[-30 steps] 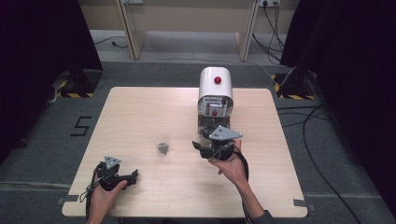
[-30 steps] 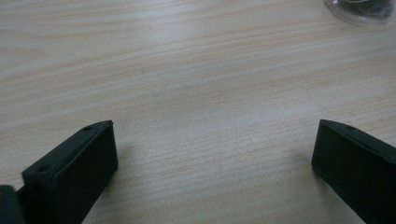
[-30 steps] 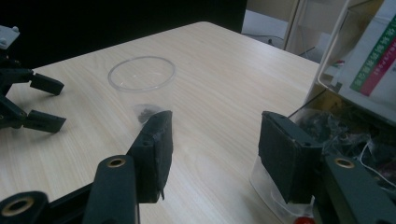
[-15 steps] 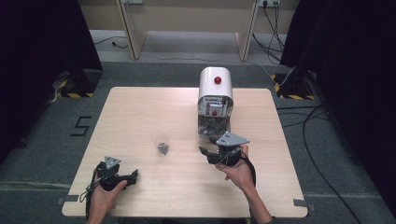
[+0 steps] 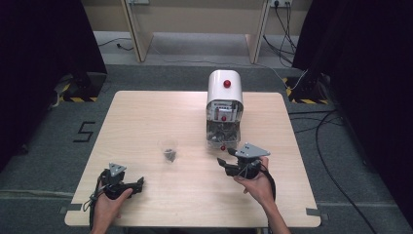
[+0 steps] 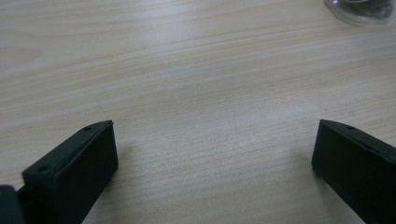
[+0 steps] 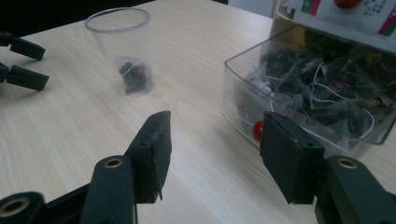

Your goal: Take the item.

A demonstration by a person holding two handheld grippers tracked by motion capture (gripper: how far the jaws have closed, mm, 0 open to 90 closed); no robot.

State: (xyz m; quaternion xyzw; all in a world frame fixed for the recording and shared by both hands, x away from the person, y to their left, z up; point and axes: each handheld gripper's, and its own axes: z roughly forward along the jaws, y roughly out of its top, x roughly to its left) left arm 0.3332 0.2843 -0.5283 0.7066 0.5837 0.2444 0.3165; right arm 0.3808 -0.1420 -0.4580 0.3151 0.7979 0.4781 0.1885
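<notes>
A clear plastic cup [image 5: 169,150] with a dark tea bag in its bottom stands mid-table; the right gripper view has this cup [image 7: 122,49] at upper left. A white dispenser [image 5: 224,95] with a red button stands behind a clear tray [image 7: 322,100] full of tea bags. My right gripper [image 5: 223,164] hovers just in front of that tray, pointing left toward the cup, and its jaws [image 7: 215,154] are open with nothing between them. Near the front left edge my left gripper [image 5: 140,183] lies low over the wood, jaws [image 6: 215,154] wide open and empty.
The wooden table [image 5: 146,117] is bare to the left of and behind the cup. The cup's base [image 6: 362,7] shows at the top right of the left gripper view. Dark curtains and cables surround the table on the grey floor.
My right gripper has drawn away from the dispenser tray, to the right and toward the near edge, and slightly lower. The left gripper has stayed put.
</notes>
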